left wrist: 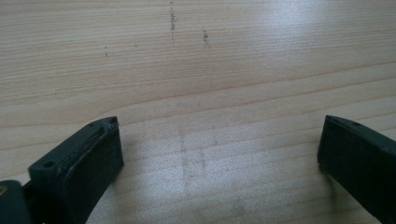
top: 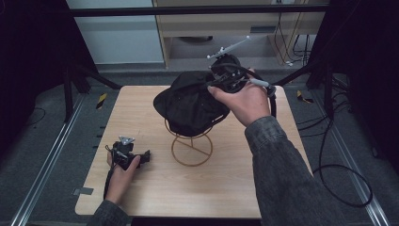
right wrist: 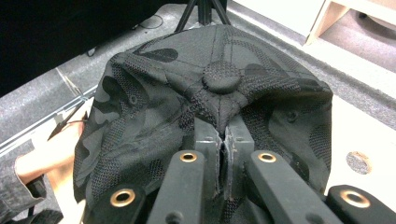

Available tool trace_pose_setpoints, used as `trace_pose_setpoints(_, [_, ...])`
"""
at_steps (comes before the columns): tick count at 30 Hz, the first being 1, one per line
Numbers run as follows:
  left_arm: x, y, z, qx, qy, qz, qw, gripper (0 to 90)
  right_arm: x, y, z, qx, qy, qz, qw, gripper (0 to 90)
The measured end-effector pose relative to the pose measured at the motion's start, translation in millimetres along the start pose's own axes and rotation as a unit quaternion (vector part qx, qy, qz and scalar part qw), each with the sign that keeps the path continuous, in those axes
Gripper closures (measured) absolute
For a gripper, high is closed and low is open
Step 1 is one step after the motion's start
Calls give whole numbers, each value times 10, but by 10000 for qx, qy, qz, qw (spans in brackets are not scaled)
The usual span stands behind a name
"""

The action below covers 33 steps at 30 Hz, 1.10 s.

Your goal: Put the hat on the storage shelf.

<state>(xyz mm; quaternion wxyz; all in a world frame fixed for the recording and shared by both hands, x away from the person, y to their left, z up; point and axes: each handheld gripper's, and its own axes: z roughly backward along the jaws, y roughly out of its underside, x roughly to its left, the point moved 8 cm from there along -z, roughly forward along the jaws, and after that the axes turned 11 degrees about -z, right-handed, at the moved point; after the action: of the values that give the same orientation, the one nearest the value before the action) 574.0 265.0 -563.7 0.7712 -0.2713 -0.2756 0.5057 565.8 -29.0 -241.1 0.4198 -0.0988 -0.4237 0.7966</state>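
Legible text: none | black cap (right wrist: 210,93): patterned fabric with a crown button, no readable logo or label | desk (left wrist: 196,70): bare wood grain with faint dark specks, no print | yellow-and-black striped markers (top: 101,100) on the floor: a pattern without lettering | tools: no readable markings

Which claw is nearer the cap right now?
Right. The right claw is shut on the cap, pinching its fabric near the top button, over the wire stand. The left claw rests open on the table, apart from the cap.
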Motion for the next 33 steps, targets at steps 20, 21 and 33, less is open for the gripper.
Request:
trace_pose_setpoints(20, [0, 0, 0, -2, -2, 0, 10000, 0, -45, 148, -115, 218, -102, 46, 9997, 864])
trace_pose_setpoints(21, [0, 0, 0, -2, -1, -1, 10000, 0, -45, 153, -117, 242, -92, 33, 9997, 863])
trace_pose_setpoints(33, [0, 0, 0, -1, -1, -1, 10000, 0, -108, 297, -221, 425, -76, 60, 9991, 857])
